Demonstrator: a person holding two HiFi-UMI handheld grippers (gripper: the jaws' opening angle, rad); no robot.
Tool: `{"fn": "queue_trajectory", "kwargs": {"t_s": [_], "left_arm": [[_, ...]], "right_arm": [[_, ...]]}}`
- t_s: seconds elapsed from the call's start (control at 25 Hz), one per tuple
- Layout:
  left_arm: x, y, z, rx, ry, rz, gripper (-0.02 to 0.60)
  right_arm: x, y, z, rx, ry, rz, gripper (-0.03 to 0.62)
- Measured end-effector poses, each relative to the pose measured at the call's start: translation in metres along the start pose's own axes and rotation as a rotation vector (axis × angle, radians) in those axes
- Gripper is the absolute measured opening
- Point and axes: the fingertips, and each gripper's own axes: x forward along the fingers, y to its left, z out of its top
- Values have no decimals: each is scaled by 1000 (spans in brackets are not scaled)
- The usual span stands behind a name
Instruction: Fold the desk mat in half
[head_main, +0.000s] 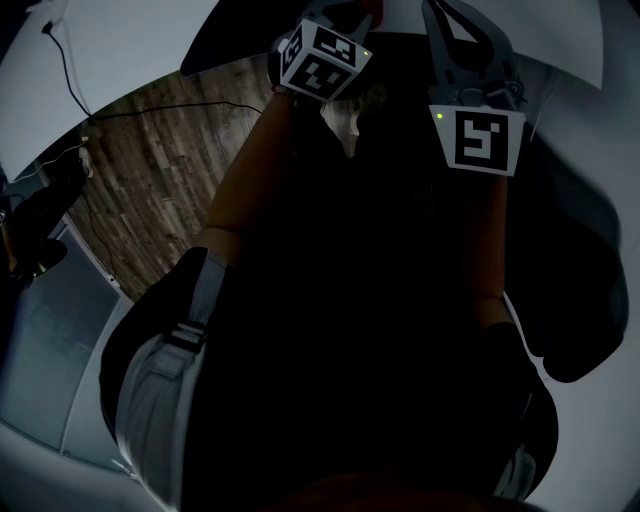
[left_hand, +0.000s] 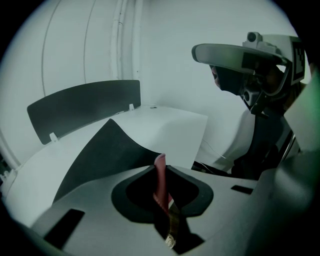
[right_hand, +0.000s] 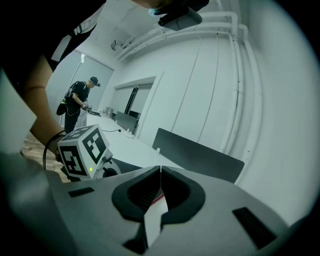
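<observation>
Desk-mat fold, mid-carry. The left tool (left_hand: 160, 167) is pinched on a thin pink-red edge that stands upright between its jaws, taken here to be the rim of the desk mat (left_hand: 161, 187). The right tool (right_hand: 160, 172) is likewise pressed together, on a thin pale sheet with a sliver of red beside it, presumably the same rim further along. Both tools hang close together above the pale worktop (left_hand: 25, 180), so the held edge is up in the air. Beyond the left tool a pale sheet with a dark, curling face (left_hand: 105, 155) sweeps down toward the worktop and the dark divider panel (left_hand: 85, 105); it is probably the rest of the mat. The likely faults are a slip, since each pinch bites only a narrow margin, and a skewed fold if one tool comes down ahead of the other or the trailing part drags. In the head view the person's dark torso (head_main: 350, 330) fills the centre. The mat's far edge, its corners and any crease line appear in no view, so alignment cannot be judged.
</observation>
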Motion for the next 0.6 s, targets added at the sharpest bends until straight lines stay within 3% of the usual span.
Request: {"fn": "queue_trajectory", "kwargs": {"t_s": [0.6], "left_arm": [[23, -4, -23, 18, 70, 24, 83]], "right_arm": [[-7, -3, -13, 4, 22, 6, 31]]}}
